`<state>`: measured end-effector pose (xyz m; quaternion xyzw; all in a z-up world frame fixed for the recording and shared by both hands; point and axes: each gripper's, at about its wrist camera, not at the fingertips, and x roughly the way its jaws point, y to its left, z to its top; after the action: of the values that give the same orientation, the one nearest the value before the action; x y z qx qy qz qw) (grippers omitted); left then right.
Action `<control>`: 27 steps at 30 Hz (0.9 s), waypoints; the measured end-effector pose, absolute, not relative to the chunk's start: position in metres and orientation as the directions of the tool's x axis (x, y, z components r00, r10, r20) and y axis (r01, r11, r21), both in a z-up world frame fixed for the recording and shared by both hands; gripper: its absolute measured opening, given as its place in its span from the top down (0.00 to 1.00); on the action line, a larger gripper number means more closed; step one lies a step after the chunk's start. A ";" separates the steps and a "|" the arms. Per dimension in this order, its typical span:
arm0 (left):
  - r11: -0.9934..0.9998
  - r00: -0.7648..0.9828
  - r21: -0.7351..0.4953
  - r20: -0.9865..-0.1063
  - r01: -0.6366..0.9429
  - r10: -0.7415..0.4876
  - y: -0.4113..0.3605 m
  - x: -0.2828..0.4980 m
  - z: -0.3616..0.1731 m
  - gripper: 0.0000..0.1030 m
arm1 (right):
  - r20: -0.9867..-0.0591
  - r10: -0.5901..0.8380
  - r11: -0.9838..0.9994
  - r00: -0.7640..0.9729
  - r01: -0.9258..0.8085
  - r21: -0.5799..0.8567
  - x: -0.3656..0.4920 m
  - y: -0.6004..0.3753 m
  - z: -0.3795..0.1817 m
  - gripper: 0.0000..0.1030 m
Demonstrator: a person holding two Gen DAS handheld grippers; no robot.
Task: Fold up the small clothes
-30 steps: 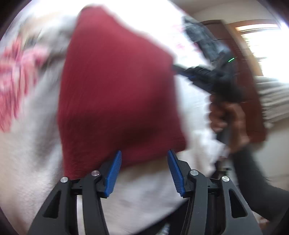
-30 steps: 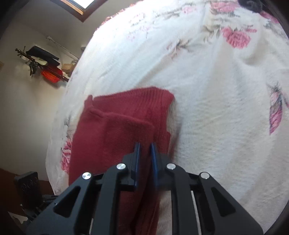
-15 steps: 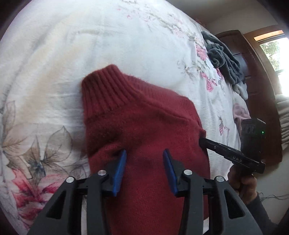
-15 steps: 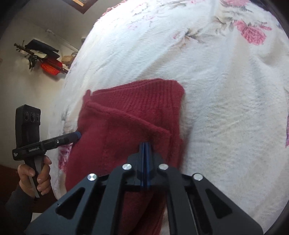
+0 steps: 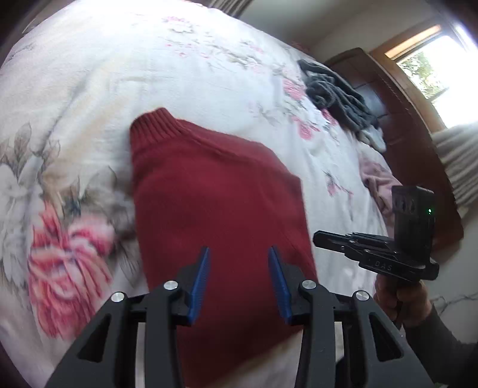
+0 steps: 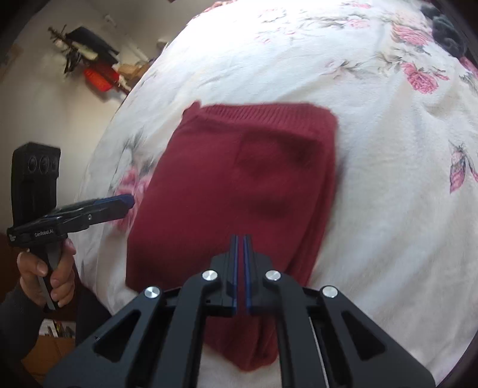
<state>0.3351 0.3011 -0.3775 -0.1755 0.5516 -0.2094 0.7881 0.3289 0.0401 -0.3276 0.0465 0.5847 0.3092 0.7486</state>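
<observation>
A dark red knit sweater (image 5: pixel 215 209) lies folded into a rough rectangle on the white floral bedspread (image 5: pixel 149 65), ribbed hem at its far end. My left gripper (image 5: pixel 238 250) hovers open over the sweater's near part, nothing between its blue pads. In the right wrist view the sweater (image 6: pixel 239 179) fills the middle, and my right gripper (image 6: pixel 240 238) is shut just above its near edge, with no cloth visibly pinched. The right gripper (image 5: pixel 318 237) also shows in the left wrist view, beside the sweater's right edge. The left gripper (image 6: pixel 127 201) points at the sweater's left edge.
A heap of grey clothes (image 5: pixel 337 92) and a pink garment (image 5: pixel 379 185) lie further along the bed near a dark wooden headboard (image 5: pixel 400 125). Dark cloth (image 6: pixel 445 27) sits at the far right. A wall rack with hanging items (image 6: pixel 86 53) is beyond the bed.
The left gripper swung over the sweater and settled back, staying open. The right gripper closed fully and drew back toward the near edge. The sweater's top layer now lies flatter.
</observation>
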 end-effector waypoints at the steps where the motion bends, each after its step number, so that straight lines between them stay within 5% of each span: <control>1: 0.878 0.278 -0.463 -0.834 0.120 -0.477 0.299 0.334 -0.391 0.60 | -0.863 0.494 0.810 0.105 -0.416 0.413 0.323 0.045 -0.336 0.97; 4: 0.883 0.263 -0.464 -0.845 0.073 -0.466 0.301 0.335 -0.413 0.61 | -0.906 0.420 0.840 0.057 -0.401 0.364 0.317 0.055 -0.373 1.00; 10: 0.857 0.329 -0.505 -0.796 0.101 -0.508 0.309 0.295 -0.377 0.53 | -0.894 0.420 0.852 0.157 -0.406 0.329 0.290 0.044 -0.321 0.95; 18: 0.888 0.247 -0.460 -0.859 0.014 -0.449 0.286 0.278 -0.425 0.47 | -0.949 0.284 0.904 0.135 -0.367 0.218 0.264 0.053 -0.359 0.97; 21: 0.888 0.287 -0.460 -0.848 0.018 -0.446 0.285 0.265 -0.395 0.39 | -0.923 0.314 0.911 0.222 -0.344 0.227 0.251 0.046 -0.319 0.84; 23: 0.911 0.330 -0.413 -0.859 0.008 -0.392 0.284 0.247 -0.374 0.25 | -0.906 0.311 0.924 0.288 -0.316 0.216 0.237 0.039 -0.293 0.33; 24: 0.928 0.354 -0.373 -0.869 -0.007 -0.346 0.286 0.232 -0.363 0.23 | -0.898 0.303 0.930 0.319 -0.306 0.205 0.228 0.036 -0.282 0.23; 27: 0.951 0.355 -0.302 -0.898 -0.071 -0.259 0.289 0.186 -0.340 0.21 | -0.888 0.265 0.942 0.376 -0.298 0.155 0.195 0.031 -0.259 0.12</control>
<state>0.1861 0.2885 -0.3405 -0.1461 0.5647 -0.0579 0.8102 0.1949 0.0311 -0.2586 -0.0152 0.5320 0.1697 0.8294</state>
